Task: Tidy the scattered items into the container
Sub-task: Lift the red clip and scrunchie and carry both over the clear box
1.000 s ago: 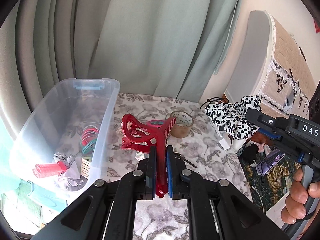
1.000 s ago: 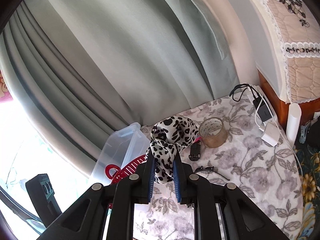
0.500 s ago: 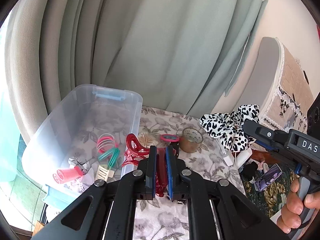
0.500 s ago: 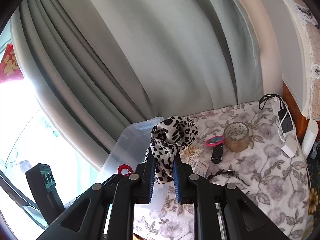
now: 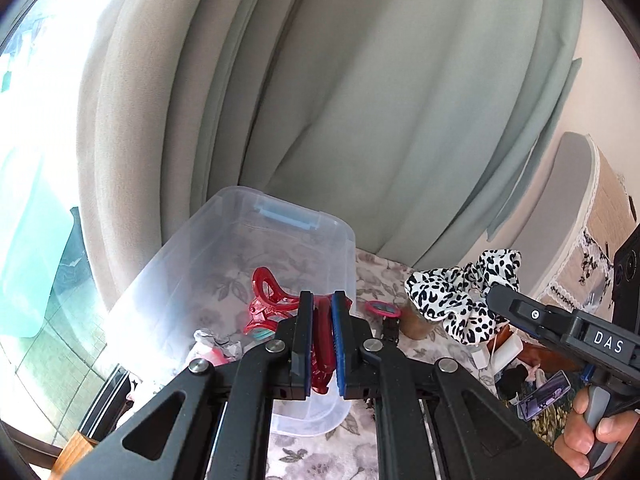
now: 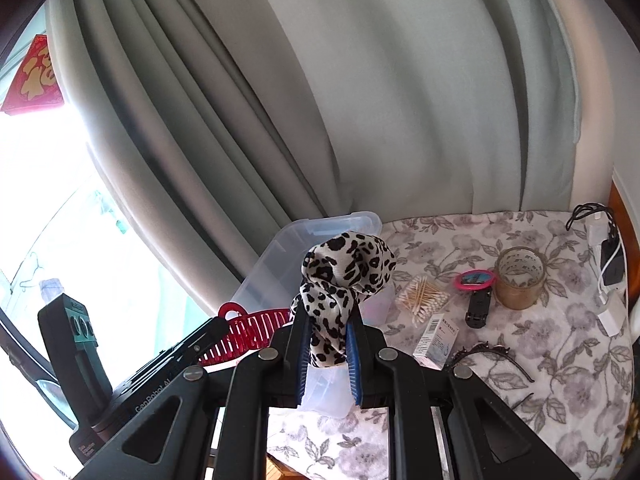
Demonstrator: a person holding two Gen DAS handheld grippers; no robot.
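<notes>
My left gripper [image 5: 321, 304] is shut on a large red hair claw [image 5: 276, 300] and holds it over the clear plastic bin [image 5: 224, 236]. The claw also shows in the right wrist view [image 6: 248, 332]. My right gripper [image 6: 328, 316] is shut on a black-and-white leopard scrunchie [image 6: 344, 272], raised next to the bin [image 6: 320, 232]; the scrunchie shows in the left wrist view [image 5: 460, 296] too. The bin holds a crumpled wrapper [image 5: 212, 340] and small hair items.
On the floral cloth [image 6: 560, 340] lie a tape roll [image 6: 520, 276], a pink compact [image 6: 476, 280], cotton swabs [image 6: 424, 296], a small box [image 6: 438, 336], a black clip [image 6: 478, 308], a dark headband [image 6: 492, 354] and chargers [image 6: 610, 264]. Curtains hang behind.
Both grippers have risen and moved left toward the bin. The red claw has gone from over the cloth to over the bin. The scrunchie stays gripped.
</notes>
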